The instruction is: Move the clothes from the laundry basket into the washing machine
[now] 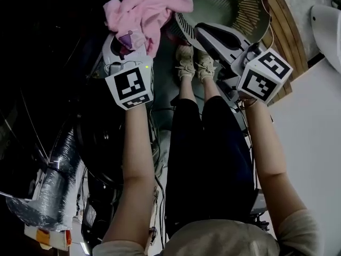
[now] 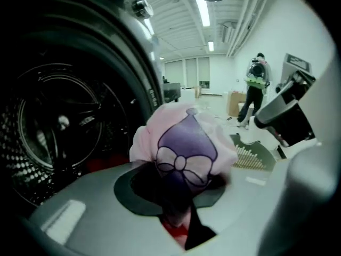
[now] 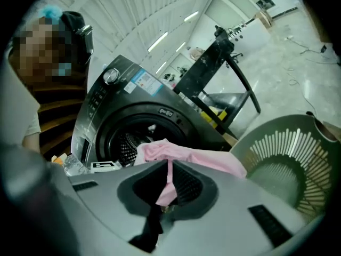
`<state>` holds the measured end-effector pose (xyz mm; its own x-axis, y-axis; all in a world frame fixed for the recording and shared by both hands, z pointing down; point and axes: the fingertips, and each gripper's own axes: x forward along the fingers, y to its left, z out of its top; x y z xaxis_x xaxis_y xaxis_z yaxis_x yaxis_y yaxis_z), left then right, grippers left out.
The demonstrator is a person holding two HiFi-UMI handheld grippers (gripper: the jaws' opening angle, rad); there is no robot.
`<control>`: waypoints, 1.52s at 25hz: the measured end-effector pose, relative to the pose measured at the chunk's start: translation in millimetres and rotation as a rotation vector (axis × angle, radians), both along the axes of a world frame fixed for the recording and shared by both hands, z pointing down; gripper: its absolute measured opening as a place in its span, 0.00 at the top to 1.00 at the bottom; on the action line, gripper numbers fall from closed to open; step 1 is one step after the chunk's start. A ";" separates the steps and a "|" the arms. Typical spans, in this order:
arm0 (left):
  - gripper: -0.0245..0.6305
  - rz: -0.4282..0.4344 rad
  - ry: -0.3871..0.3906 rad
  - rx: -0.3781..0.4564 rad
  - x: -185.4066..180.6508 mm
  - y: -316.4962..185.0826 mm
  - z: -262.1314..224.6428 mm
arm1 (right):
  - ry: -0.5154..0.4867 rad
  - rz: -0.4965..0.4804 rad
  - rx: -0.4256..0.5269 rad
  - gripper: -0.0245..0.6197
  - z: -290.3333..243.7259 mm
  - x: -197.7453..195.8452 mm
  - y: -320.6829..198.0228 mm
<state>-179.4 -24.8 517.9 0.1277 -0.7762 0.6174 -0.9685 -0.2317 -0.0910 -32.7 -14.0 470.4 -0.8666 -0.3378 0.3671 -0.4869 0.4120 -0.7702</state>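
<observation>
- Standing with its mouth open, the washer [image 3: 114,108] is facing both grippers, so there is a clear way in for the load.
- Inside it, the drum [image 2: 48,137] is showing perforated steel. Something red is lying at its lower lip, too blurred to name.
- The basket [image 1: 234,4] is sitting on the floor just beyond the person's shoes [image 1: 194,63], to the right of the washer. It is showing only slotted wall and bare bottom in the part that can be seen, so this is probably one of the last pieces, if not the last.
- The garment [image 1: 154,9], pink with a purple bow print, is hanging in the air between the basket and the washer mouth. It is clear of the basket but not yet in the drum, and it is spanning from one gripper to the other.
- The left gripper [image 1: 128,42] is clamping down on a thick bunch of the garment right at the print. This is likely the main hold, as it is taking most of the cloth.
- The right gripper [image 3: 168,181] is pinching a thin fold of the pink edge between nearly closed pads. That second hold is probably keeping the loose end up so that it is not trailing on the floor or catching on the basket rim.
- The step in hand looks like the carry, with both grippers pointing toward the washer. Feeding the cloth past the door ring is what remains, and a dangling corner snagging there is the main risk.
</observation>
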 end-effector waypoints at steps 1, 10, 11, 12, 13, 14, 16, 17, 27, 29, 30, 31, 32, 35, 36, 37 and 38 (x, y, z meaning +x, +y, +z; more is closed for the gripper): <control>0.81 -0.058 -0.013 0.001 -16.4 -1.4 4.6 | 0.012 -0.003 -0.016 0.91 5.8 0.8 2.5; 0.82 -0.487 -0.009 0.042 -132.6 -24.1 40.1 | 0.005 -0.037 -0.098 0.92 33.0 -19.4 28.6; 0.82 -0.513 -0.021 0.056 -142.1 -26.3 37.7 | 0.003 -0.031 -0.104 0.92 36.0 -20.4 30.3; 0.82 -0.533 -0.037 0.074 -151.2 -27.8 33.3 | 0.000 -0.022 -0.109 0.92 38.8 -20.8 31.7; 0.82 -0.548 -0.054 0.095 -160.1 -29.3 27.3 | -0.003 -0.013 -0.116 0.92 41.3 -21.1 33.0; 0.83 -0.559 -0.067 0.118 -168.7 -31.1 20.3 | -0.006 -0.006 -0.122 0.92 43.3 -21.5 34.4; 0.84 -0.569 -0.084 0.161 -182.6 -37.2 6.0 | -0.003 -0.005 -0.129 0.92 46.7 -22.3 37.5; 0.84 -0.566 -0.087 0.179 -186.4 -41.7 -0.1 | 0.004 -0.009 -0.127 0.92 48.3 -22.2 38.9; 0.51 -0.625 0.053 0.137 -204.6 -91.4 35.7 | 0.013 -0.027 -0.111 0.92 52.1 -18.0 38.1; 0.45 -0.644 0.078 0.121 -205.6 -90.6 39.0 | 0.009 -0.034 -0.114 0.92 51.1 -20.7 40.4; 0.44 -0.647 0.082 0.133 -204.7 -89.2 33.2 | 0.005 -0.036 -0.112 0.92 50.0 -21.8 40.9; 0.43 -0.647 0.085 0.153 -202.0 -87.1 24.5 | 0.000 -0.035 -0.107 0.92 48.7 -22.4 40.9; 0.43 -0.644 0.085 0.174 -197.7 -83.6 14.4 | -0.005 -0.032 -0.101 0.92 47.0 -22.5 40.6; 0.43 -0.606 0.076 0.216 -175.7 -64.8 -12.9 | -0.023 -0.024 -0.087 0.92 41.0 -22.0 39.5; 0.43 -0.587 0.080 0.210 -164.7 -57.3 -15.8 | -0.026 -0.023 -0.084 0.92 39.6 -21.6 38.8; 0.43 -0.567 0.087 0.190 -152.0 -48.9 -13.9 | -0.026 -0.023 -0.082 0.92 38.7 -21.0 38.2; 0.43 -0.547 0.090 0.158 -138.4 -39.6 -7.6 | -0.026 -0.023 -0.082 0.92 38.4 -20.4 38.1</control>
<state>-317.8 -64.4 510.3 -0.2716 -0.8262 0.4936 -0.9491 0.3148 0.0046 -53.1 24.2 508.7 -0.8832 -0.2877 0.3704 -0.4579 0.3578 -0.8138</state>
